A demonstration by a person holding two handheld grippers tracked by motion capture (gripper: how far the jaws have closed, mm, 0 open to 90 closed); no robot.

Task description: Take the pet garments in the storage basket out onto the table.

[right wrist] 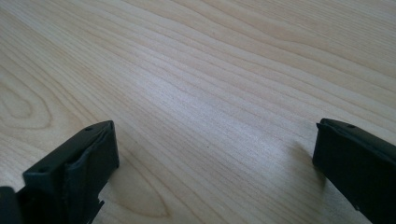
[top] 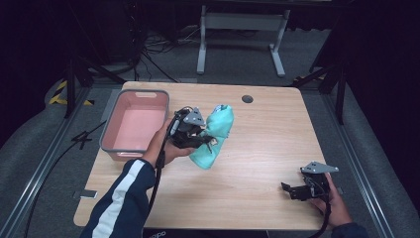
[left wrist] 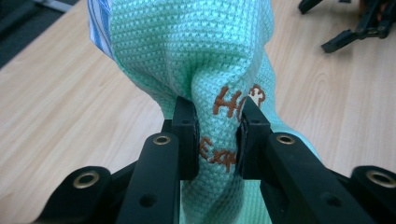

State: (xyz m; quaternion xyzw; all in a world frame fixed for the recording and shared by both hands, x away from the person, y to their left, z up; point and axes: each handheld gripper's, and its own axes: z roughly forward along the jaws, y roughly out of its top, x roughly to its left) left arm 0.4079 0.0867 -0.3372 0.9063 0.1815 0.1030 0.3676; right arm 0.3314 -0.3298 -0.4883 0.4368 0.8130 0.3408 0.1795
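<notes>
1. High view: a pale wooden table stands on grey carpet in a dark room, with a white frame behind it and cables on the floor. The left gripper is held above the table's middle, its jaws closed on a teal cloth that hangs bunched from them, lower end down at the tabletop. Just behind this gripper's hand, on the side away from the cloth, sits a pink bin with a grey rim. The right gripper rests low at the near right corner — well apart from the cloth.

2. Left gripper view: both black jaws pinch a fold of the cloth between their pads, and the waffle weave bulges above them. Brown stitched lettering sits right at the pinch; a blue-striped edge shows up and to the left. The right gripper lies far beyond, upper right.

3. Right gripper view: the jaws stand wide apart — bare wood grain between them, nothing held.
</notes>
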